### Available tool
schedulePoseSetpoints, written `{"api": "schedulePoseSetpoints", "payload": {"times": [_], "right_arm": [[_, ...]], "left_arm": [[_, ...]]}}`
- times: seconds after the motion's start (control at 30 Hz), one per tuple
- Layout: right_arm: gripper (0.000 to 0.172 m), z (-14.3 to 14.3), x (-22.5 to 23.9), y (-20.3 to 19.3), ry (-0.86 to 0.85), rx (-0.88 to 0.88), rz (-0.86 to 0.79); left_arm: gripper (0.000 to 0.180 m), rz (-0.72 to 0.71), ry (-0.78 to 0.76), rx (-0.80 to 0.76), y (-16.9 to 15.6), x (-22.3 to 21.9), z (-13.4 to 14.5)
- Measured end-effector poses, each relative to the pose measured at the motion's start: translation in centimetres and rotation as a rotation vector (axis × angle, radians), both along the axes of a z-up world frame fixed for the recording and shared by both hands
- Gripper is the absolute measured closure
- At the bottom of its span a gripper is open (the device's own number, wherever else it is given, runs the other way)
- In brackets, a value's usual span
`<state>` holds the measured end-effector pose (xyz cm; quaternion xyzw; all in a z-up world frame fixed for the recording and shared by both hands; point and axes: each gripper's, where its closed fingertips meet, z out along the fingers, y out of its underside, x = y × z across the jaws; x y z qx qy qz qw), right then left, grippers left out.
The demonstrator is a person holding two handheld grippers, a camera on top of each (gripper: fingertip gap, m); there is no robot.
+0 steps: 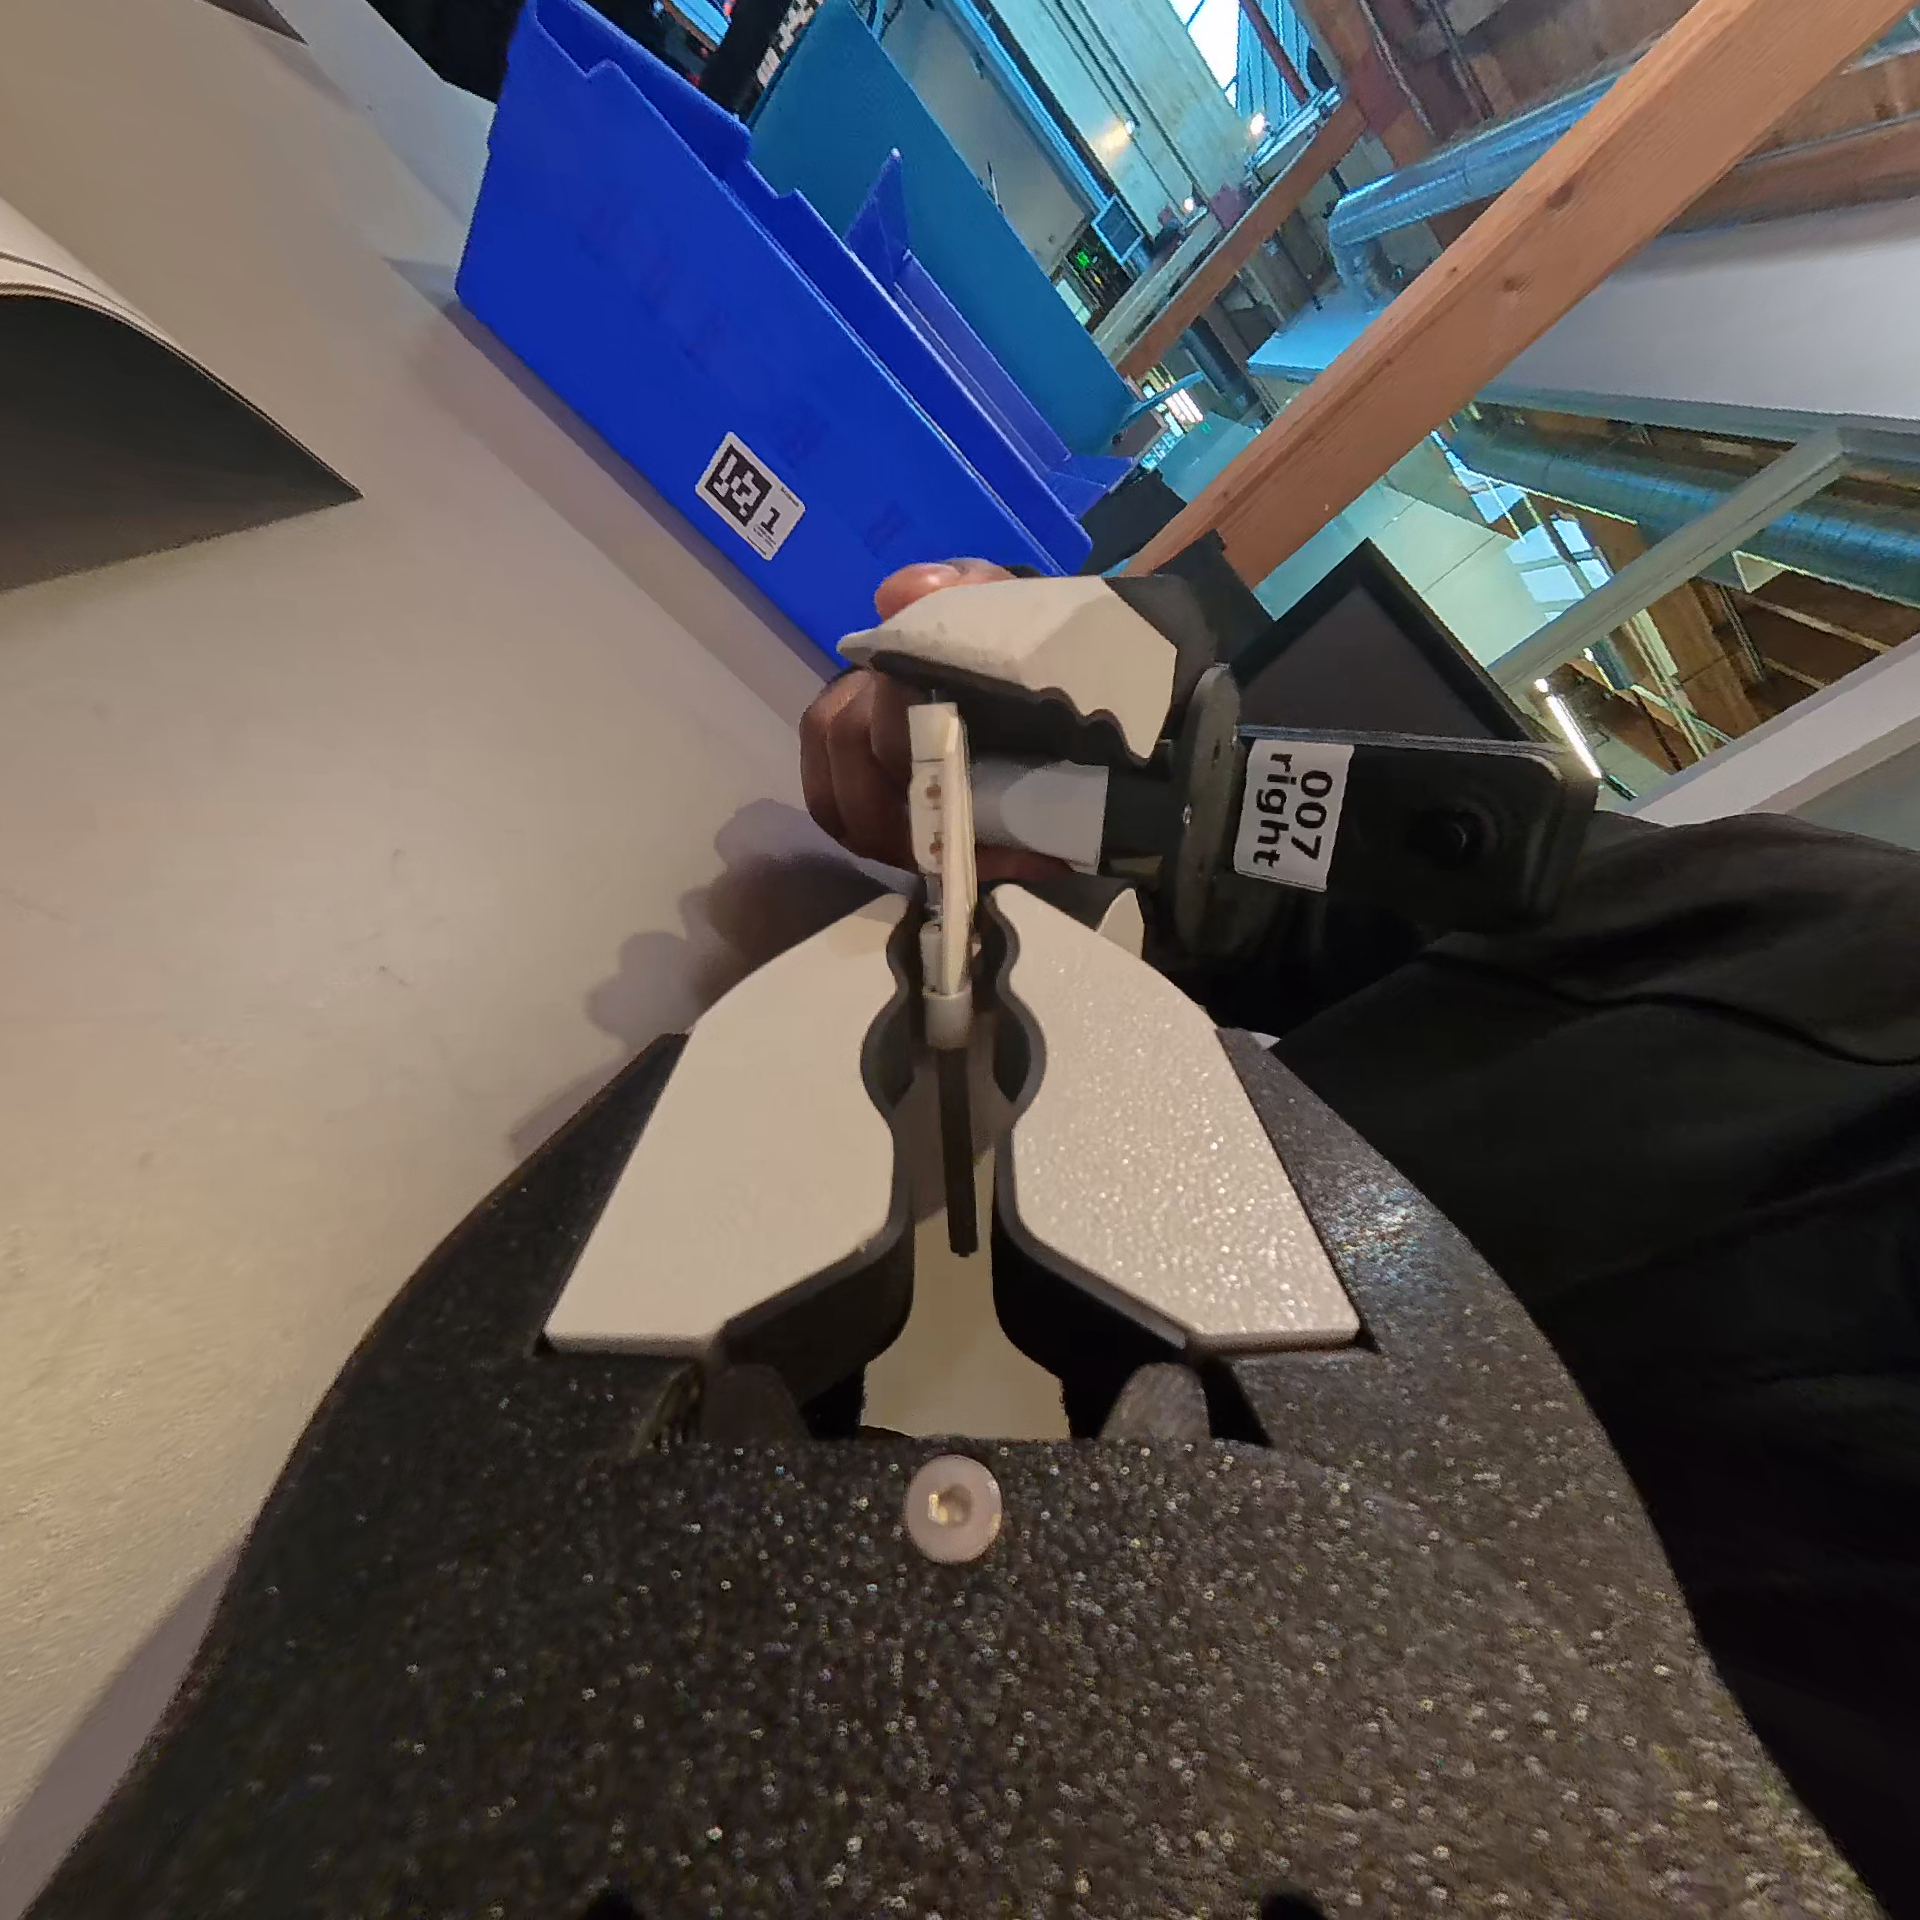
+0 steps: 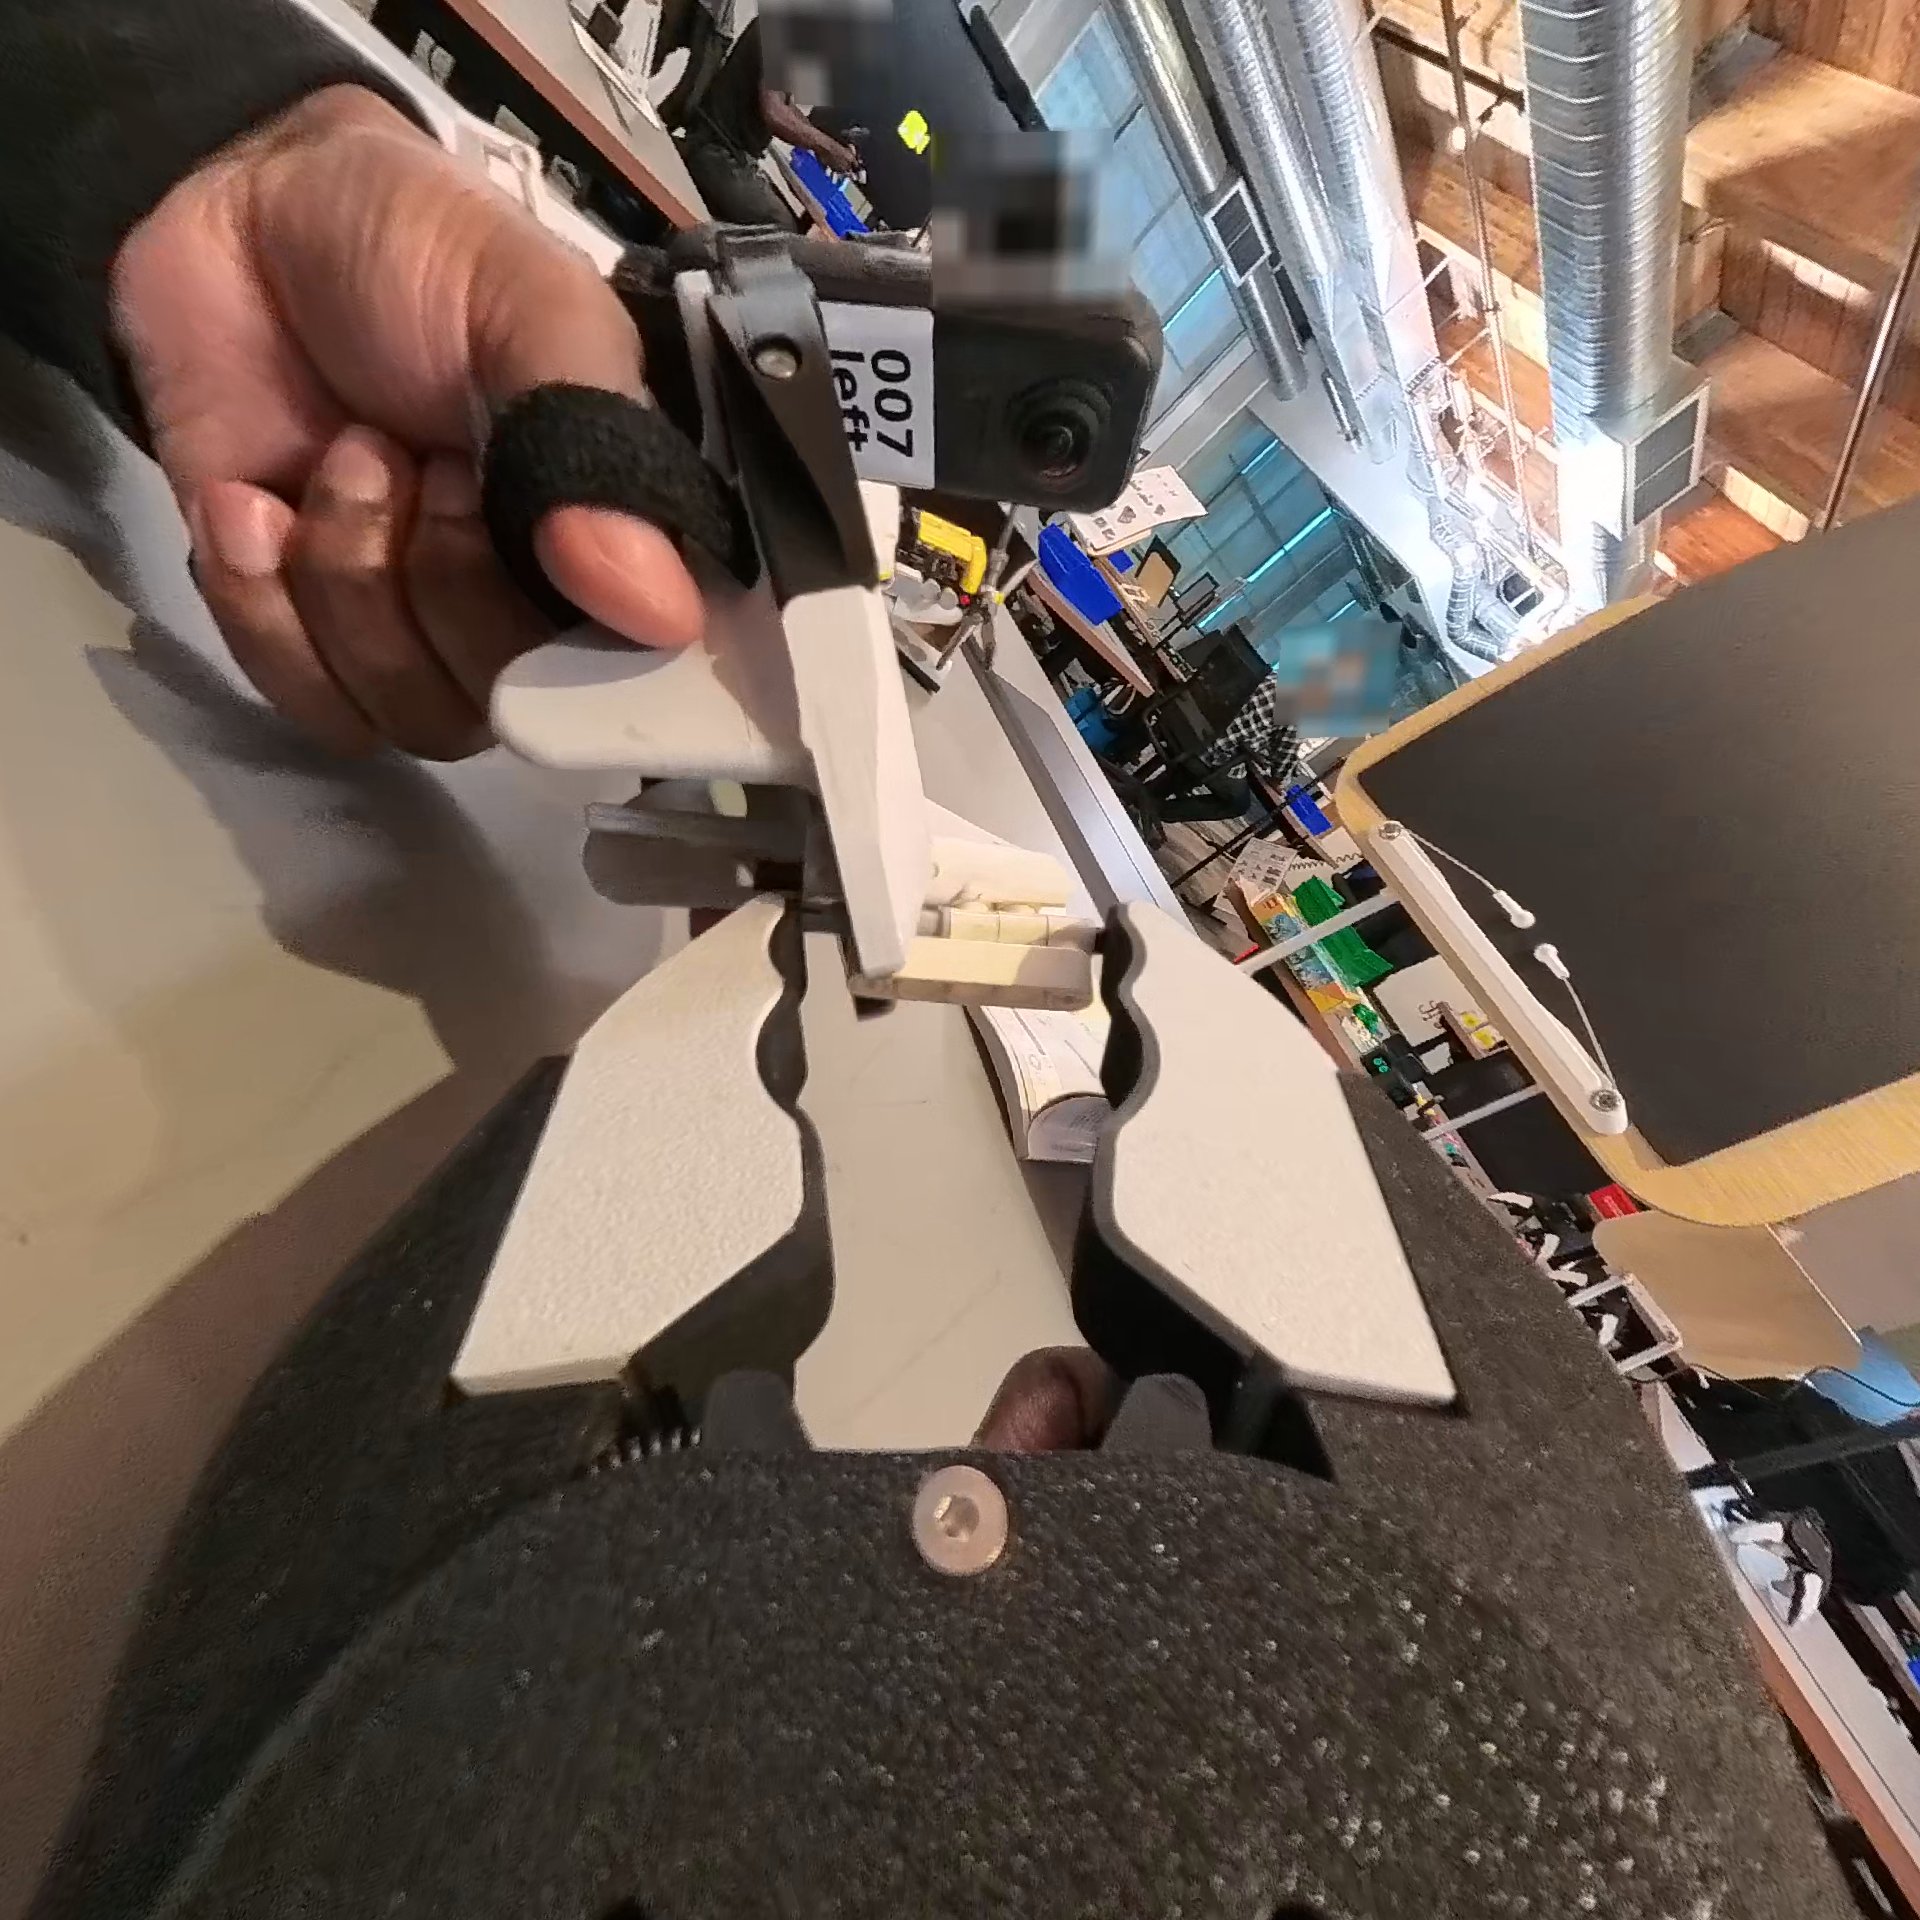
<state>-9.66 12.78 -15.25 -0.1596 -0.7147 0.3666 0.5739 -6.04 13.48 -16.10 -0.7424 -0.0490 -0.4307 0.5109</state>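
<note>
Clamped narrowly on a thin cream-white strip (image 1: pixel 948 904) with a black stem is the left gripper (image 1: pixel 948 940). At twelve o'clock, the strip's far end is spanned by the wide-spread right gripper (image 2: pixel 951 940), one fingertip (image 2: pixel 1127 940) touching it; the blue bin (image 1: pixel 727 343) stands beyond, near eleven o'clock.

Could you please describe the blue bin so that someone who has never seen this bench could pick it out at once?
Follow the pale tabletop away from the left gripper. The blue bin stands on it, a white coded sticker on its side.
</note>
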Motion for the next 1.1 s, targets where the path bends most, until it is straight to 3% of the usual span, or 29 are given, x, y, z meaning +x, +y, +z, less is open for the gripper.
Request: {"api": "schedulePoseSetpoints", "payload": {"times": [0.33,0.53,0.83,1.1], "right_arm": [[0.115,0.1,-0.1,-0.3,0.003,-0.037,0.000],[0.101,0.0,-0.1,0.2,-0.066,-0.068,0.024],[0.120,-1.0,0.4,-0.5,-0.046,0.102,0.046],[0.121,-1.5,0.1,-0.1,-0.065,0.130,0.009]], "left_arm": [[0.172,0.045,0.081,0.020,0.1,-0.1,-0.2],[0.173,0.033,0.145,-0.016,-0.2,-0.3,-0.6],[0.173,-0.059,0.116,-0.087,-1.0,0.5,-1.2],[0.173,-0.067,0.092,-0.097,-1.1,0.5,-1.2]]}}
